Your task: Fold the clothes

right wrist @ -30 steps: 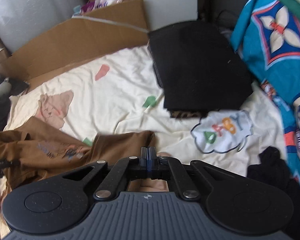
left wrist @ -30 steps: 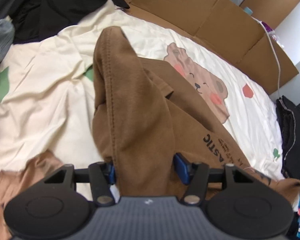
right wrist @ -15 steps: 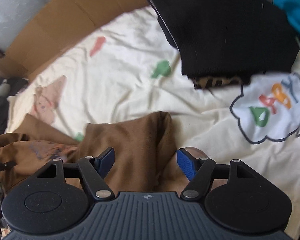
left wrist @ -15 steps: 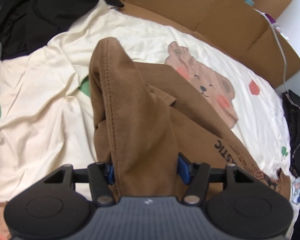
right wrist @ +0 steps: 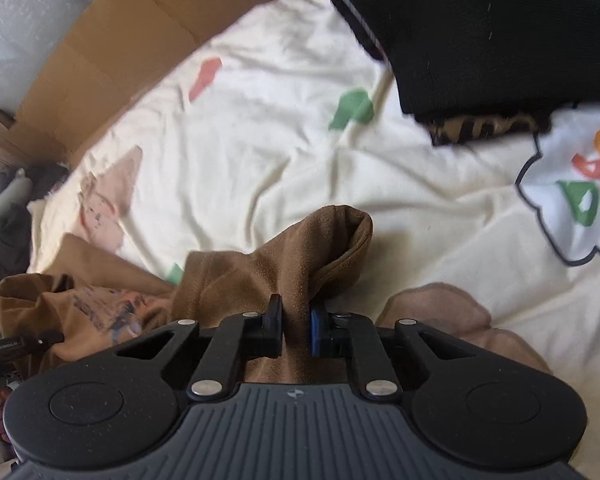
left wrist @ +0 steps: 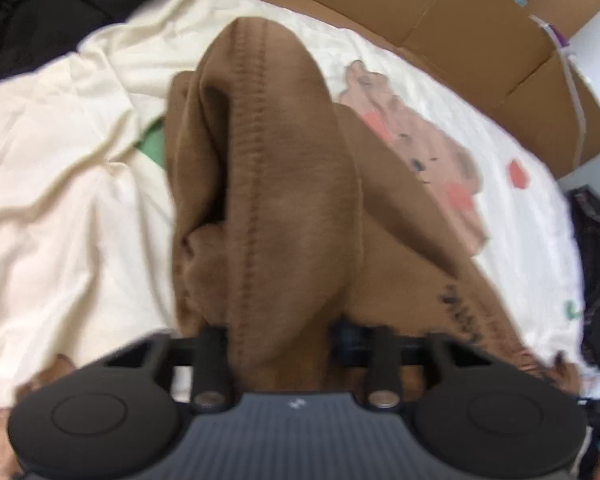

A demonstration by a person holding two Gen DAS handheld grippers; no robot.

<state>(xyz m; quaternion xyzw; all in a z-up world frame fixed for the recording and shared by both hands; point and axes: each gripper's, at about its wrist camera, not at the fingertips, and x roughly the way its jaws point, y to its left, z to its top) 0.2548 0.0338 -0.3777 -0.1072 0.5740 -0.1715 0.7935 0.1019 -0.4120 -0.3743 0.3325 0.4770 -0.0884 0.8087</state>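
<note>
Both jaws just closed. Left hand-held gripper (left wrist: pixel 278 330) clenched on brown shirt (left wrist: pixel 284 184); right hand-held gripper (right wrist: pixel 296 330) pinching its other bunched end. Shirt partly on bed sheet (right wrist: pixel 260 152).

The garment (right wrist: pixel 260 280) lies on the bed sheet (right wrist: pixel 260 152), bunched toward its left side in the right wrist view. Cardboard (right wrist: pixel 112 60) stands behind the sheet. A folded stack (right wrist: pixel 480 32) rests on the sheet's far right.

Brown garment (left wrist: pixel 284 184) bunched, crumpled on cream bedsheet (left wrist: pixel 60 208).
</note>
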